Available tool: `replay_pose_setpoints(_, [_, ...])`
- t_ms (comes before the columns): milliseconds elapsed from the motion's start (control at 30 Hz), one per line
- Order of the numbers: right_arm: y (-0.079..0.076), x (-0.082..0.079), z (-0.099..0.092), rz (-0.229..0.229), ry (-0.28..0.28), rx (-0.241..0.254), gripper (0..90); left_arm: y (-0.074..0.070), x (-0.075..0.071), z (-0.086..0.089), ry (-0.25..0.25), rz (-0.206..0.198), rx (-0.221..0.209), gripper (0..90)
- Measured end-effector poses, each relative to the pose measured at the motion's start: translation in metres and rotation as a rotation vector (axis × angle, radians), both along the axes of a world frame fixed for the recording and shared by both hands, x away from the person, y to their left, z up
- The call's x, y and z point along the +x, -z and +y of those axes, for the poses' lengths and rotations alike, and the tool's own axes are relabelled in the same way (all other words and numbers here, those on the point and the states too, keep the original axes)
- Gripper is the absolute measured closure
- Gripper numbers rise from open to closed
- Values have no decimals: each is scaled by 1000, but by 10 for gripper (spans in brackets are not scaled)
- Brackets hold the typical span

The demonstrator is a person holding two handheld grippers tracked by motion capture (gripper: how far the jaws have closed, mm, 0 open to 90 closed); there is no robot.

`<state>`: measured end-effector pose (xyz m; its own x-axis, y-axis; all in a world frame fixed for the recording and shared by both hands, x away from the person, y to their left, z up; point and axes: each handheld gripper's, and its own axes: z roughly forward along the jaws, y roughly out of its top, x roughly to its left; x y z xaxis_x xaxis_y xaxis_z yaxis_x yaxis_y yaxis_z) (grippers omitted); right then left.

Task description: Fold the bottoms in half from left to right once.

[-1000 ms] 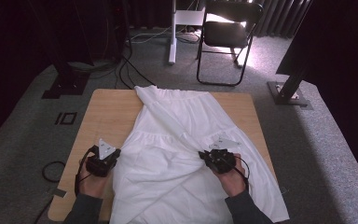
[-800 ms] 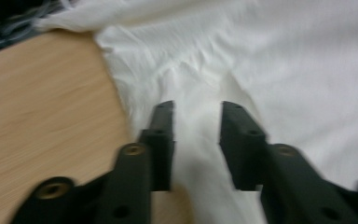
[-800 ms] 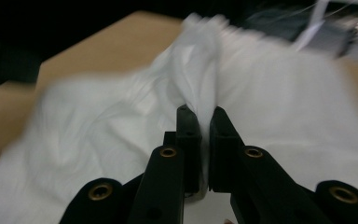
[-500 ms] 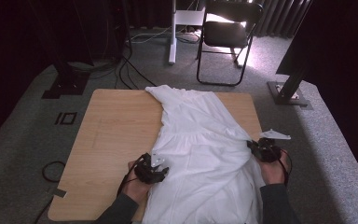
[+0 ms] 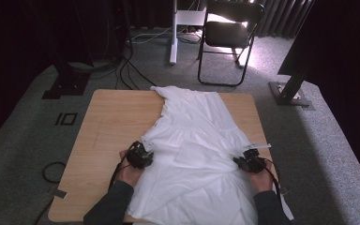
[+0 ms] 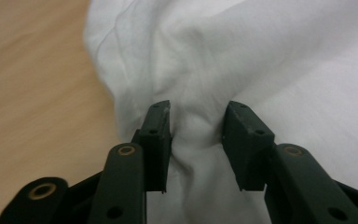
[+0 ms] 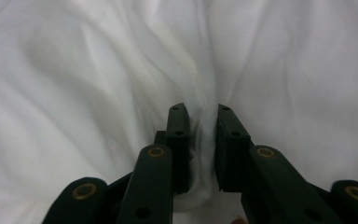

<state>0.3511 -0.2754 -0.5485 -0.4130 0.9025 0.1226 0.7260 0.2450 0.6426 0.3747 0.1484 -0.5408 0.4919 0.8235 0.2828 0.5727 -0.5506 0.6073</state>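
a white garment (image 5: 194,150) lies spread on a wooden counter (image 5: 108,126), from the far edge to the near edge, toward the right side. the left tongs (image 5: 143,157) have been closing around a bunched fold at its left border. the right tongs (image 5: 248,163), opening slightly, pinch a fold near the right edge.

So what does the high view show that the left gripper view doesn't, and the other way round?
High view: the whole white garment spread across the wooden table, with a folding chair on the carpet behind it. Left gripper view: a close look at the left gripper, whose jaws have just been closing and now seem to pinch a bunched fold of cloth. Both: the garment's edge lying on bare wood.
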Motion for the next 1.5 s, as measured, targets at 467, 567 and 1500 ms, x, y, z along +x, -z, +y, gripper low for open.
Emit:
replay_pose_setpoints(467, [-17,1,50,-102,-67,-25,849,-40,-19,39,6,1,-174,885])
replay_pose_setpoints(567, [-40,-9,40,-202,-58,14,862,-56,-39,43,55,-14,-254,886])
replay_pose_setpoints(1500, [-28,10,78,-177,-152,-22,451,-10,-69,30,82,92,-179,510])
